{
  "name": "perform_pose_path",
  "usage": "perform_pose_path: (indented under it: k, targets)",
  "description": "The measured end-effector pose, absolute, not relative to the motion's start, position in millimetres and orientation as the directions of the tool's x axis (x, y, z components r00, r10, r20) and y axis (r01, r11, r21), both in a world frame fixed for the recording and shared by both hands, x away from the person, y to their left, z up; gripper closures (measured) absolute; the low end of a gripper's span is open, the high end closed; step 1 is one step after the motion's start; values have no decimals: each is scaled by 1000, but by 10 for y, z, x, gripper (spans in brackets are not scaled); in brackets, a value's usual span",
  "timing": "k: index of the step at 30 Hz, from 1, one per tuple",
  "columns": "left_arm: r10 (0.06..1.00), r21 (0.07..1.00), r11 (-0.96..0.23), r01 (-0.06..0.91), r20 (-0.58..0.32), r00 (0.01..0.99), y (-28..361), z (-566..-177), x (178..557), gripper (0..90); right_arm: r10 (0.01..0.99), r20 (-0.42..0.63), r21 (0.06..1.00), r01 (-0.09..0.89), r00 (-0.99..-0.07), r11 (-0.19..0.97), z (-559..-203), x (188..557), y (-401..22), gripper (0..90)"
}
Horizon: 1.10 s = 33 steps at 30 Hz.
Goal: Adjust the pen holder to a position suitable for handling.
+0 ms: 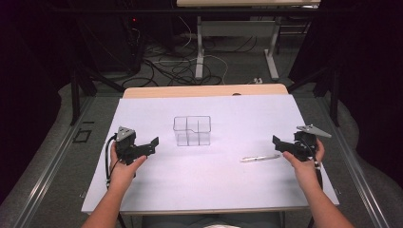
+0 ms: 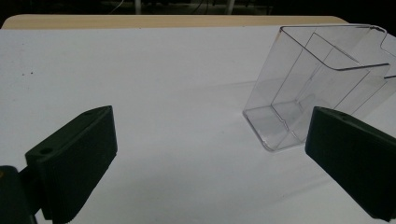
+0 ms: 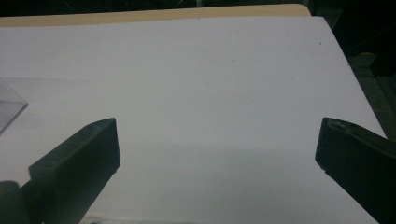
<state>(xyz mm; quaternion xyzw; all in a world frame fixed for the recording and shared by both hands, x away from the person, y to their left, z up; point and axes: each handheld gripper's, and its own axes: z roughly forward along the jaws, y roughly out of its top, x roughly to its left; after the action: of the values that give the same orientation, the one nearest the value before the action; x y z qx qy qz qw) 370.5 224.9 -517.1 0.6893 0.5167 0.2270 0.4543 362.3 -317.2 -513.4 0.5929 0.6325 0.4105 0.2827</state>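
White table, left hand-held gripper wide open, empty

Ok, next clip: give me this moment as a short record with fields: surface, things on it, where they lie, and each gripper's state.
surface: table under a white sheet
container: clear divided box, upright, mid-table, looks empty
pen: white pen, lying flat, right of the box, apart from it
left gripper: open, nothing between the jaws, left of the box, pointed toward it
right gripper: open, nothing held, just right of the pen's end
contact: neither gripper touches the box; whether the right one touches the pen, cannot tell
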Motion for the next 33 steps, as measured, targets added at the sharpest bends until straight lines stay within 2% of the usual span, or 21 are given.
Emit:
perform_pose_path:
  k: [7,21,24,30,33]
  targets:
    - [920,860,-43,509,-164,355,2210,-5169,3717,23,984,130,856,515,-123,-49,-5124,3605,-3151,0]
    - [925,854,7,519,-203,321,2042,-5124,3831,217,987,95,885,466,-133,-23,-5126,3583,-3061,15]
    - [925,856,-6,516,-192,328,2010,-5120,3849,245,985,91,875,484,-149,-7,-5118,3572,-3070,26]
    - [931,843,13,538,-207,302,1911,-5119,3977,375,982,94,864,504,-166,3,-5142,3579,-3037,55]
    - [938,839,17,544,-202,283,1852,-5115,4029,408,982,87,865,502,-169,10,-5144,3580,-3028,62]
